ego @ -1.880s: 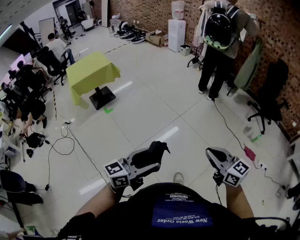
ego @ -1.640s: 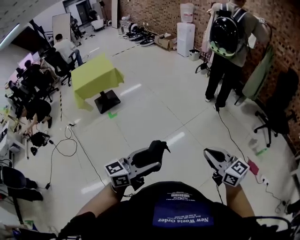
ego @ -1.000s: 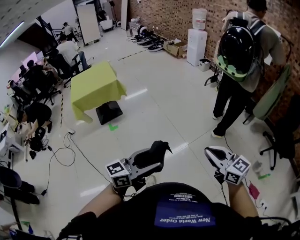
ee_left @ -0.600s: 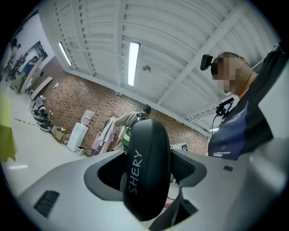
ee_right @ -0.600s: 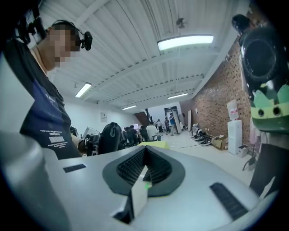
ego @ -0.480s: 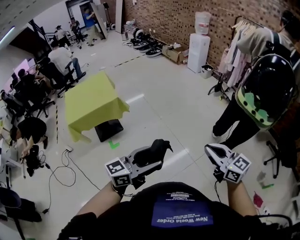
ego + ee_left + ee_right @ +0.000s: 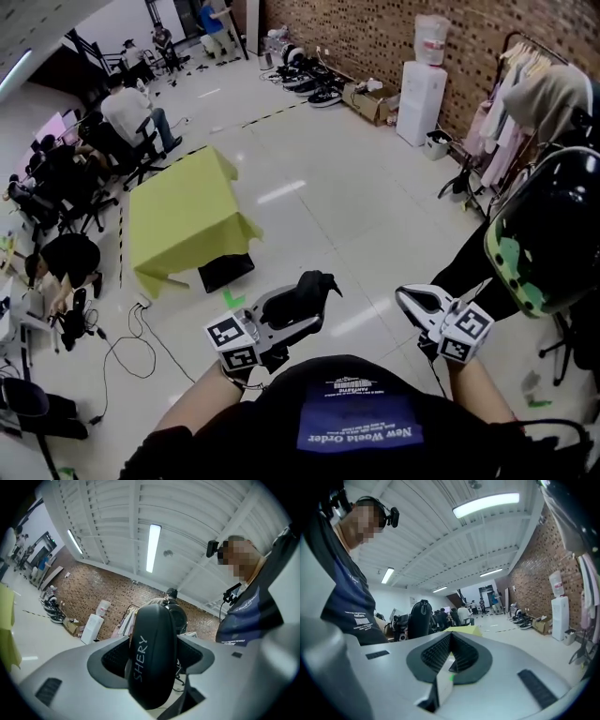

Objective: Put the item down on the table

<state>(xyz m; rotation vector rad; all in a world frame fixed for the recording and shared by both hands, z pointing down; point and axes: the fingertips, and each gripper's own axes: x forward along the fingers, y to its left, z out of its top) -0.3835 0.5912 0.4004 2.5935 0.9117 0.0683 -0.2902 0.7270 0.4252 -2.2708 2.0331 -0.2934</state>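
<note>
Clamping black item (image 7: 152,653), left tool (image 7: 309,292) upraised

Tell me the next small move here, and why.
Probably step toward the yellow-clothed table. The left gripper is shut on the black item, and the table stands some way ahead across the floor, seemingly too far to set it down yet.
</note>
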